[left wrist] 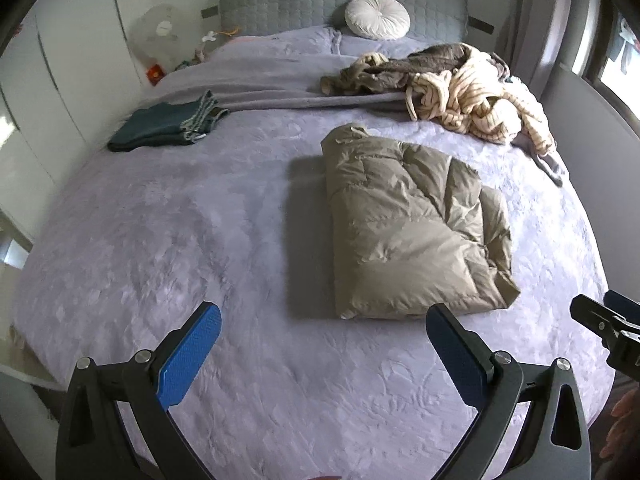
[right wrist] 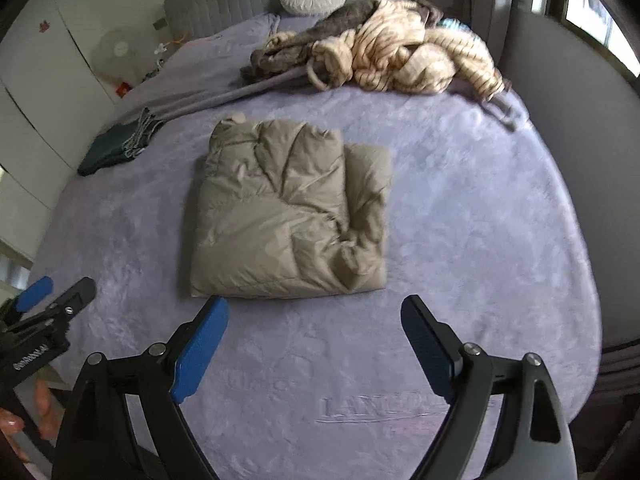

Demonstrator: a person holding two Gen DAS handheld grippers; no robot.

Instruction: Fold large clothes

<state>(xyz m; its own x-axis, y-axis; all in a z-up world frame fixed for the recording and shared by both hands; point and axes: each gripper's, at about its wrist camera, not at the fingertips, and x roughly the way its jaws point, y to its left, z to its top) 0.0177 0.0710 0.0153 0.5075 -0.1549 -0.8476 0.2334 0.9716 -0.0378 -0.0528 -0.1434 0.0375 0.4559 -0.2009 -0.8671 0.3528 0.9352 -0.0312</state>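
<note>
A khaki padded jacket (left wrist: 412, 224) lies folded into a thick rectangle on the lilac bedspread (left wrist: 180, 240); it also shows in the right wrist view (right wrist: 288, 208). My left gripper (left wrist: 324, 316) is open and empty, held above the bed just short of the jacket's near edge. My right gripper (right wrist: 316, 308) is open and empty, just in front of the jacket's near edge. Each gripper shows at the edge of the other's view: the right one (left wrist: 600, 328), the left one (right wrist: 52, 300).
A loose heap of cream striped and grey-brown clothes (left wrist: 452, 84) lies at the far right near the headboard. A folded dark teal garment (left wrist: 160, 126) lies at the far left edge. A round white cushion (left wrist: 378, 16) leans on the grey headboard. White wardrobes stand left, a window right.
</note>
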